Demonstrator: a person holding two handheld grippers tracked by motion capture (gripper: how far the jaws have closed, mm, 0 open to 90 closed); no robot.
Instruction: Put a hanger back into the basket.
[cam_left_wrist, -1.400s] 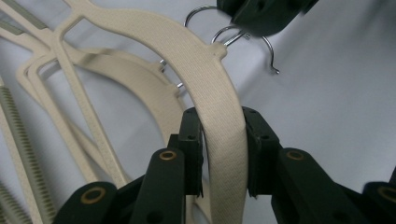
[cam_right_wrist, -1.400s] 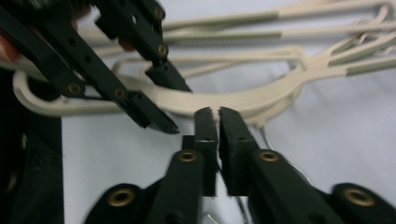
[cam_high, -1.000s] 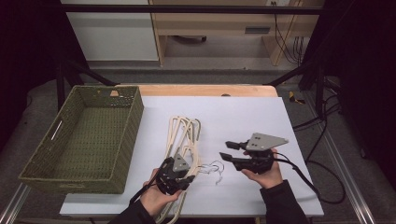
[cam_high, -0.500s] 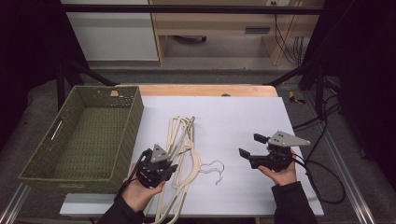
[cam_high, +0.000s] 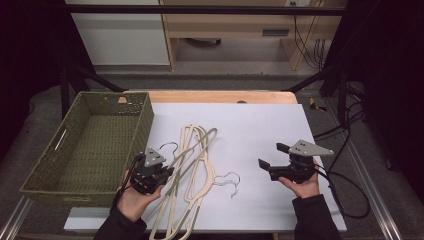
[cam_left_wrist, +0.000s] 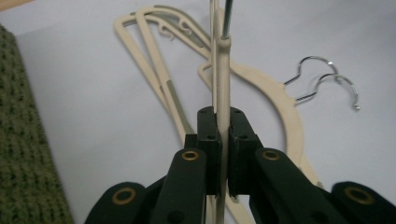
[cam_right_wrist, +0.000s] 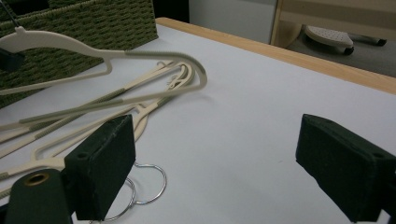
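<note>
Woven green wicker marks the far left: the basket (cam_high: 85, 145) sits on the white table (cam_high: 260, 130), and I place everything from it. Just right of its near corner my left gripper (cam_high: 159, 176) has its jaws pressed tight on the neck of a cream hanger (cam_left_wrist: 222, 70); they have just been closing, and in the left gripper view the pads pinch the neck just below its metal hook. In the right gripper view that hanger (cam_right_wrist: 60, 46) is lifted at its hook end and stands out against the basket wall. Right of the basket the other hangers (cam_high: 197, 165) lie in a loose, overlapping pile on the table, two wire hooks (cam_high: 230, 179) poking out on the side away from it. Well right of the basket, past the pile, my right gripper (cam_high: 272, 157) has its jaws spread wide; they have just been opening, with nothing between them, over bare table near the hooks.
</note>
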